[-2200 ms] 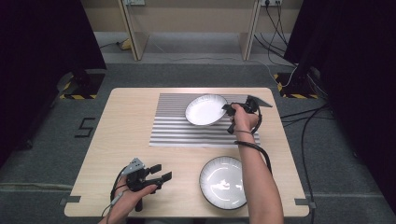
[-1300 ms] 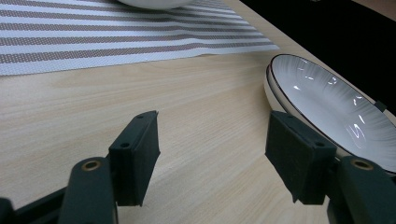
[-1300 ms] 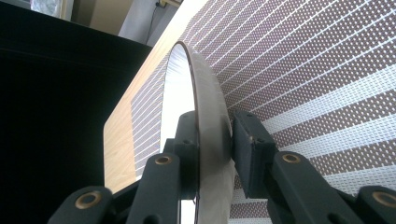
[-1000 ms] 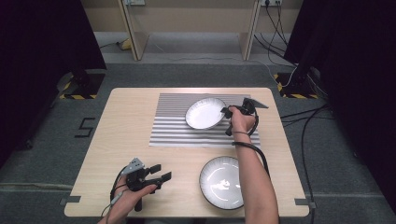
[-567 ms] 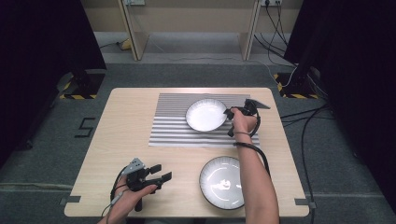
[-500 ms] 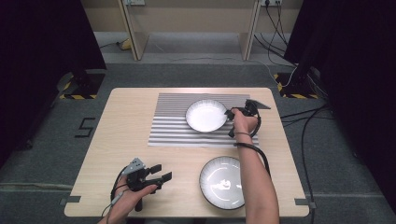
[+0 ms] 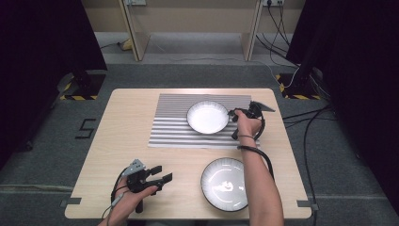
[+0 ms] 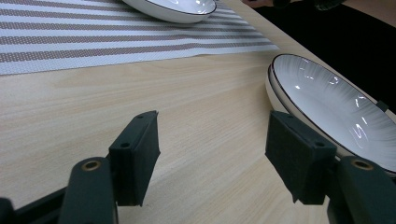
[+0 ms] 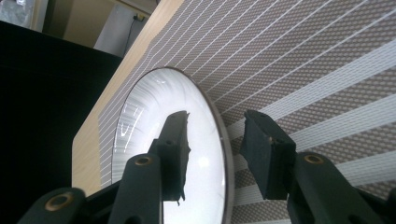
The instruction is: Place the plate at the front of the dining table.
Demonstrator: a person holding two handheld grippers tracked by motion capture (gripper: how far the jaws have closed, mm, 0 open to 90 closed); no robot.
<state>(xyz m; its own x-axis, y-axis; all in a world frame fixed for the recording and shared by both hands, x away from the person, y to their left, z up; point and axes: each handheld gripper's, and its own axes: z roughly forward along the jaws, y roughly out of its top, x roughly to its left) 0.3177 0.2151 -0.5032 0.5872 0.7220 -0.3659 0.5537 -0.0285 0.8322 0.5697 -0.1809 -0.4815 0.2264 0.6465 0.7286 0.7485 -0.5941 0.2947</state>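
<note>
A person's left hand-held gripper [image 7: 157, 174] hovers low over the near left part of a pale wooden table [image 7: 122, 136], its jaws spread wide with nothing between them; in the left gripper view the same hand-held gripper [image 8: 212, 161] shows bare wood in the gap. Just to its right, near the table's front edge, sits a white bowl [image 7: 226, 183] with a thin dark rim, seen close at the right of the left gripper view [image 8: 336, 109], where a second rim line beneath suggests it may rest on another dish, though that cannot be told for sure. The person's right forearm [image 7: 259, 181] reaches over the right side of this bowl toward the far half of the table. There a grey-and-white striped mat [image 7: 174, 125] lies flat, and a second white bowl [image 7: 207, 117] rests on its right portion. The right hand-held gripper [image 7: 232, 114] is at that bowl's right edge. In the right gripper view, the right hand-held gripper [image 9: 215, 144] has its jaws parted on either side of the bowl's rim [image 9: 219, 154], one jaw over the white inside, the other over the mat [image 9: 303, 70] outside, neither pressing the rim. Beyond the table, cables [image 7: 301, 117] trail across a grey floor [image 7: 197, 75].
</note>
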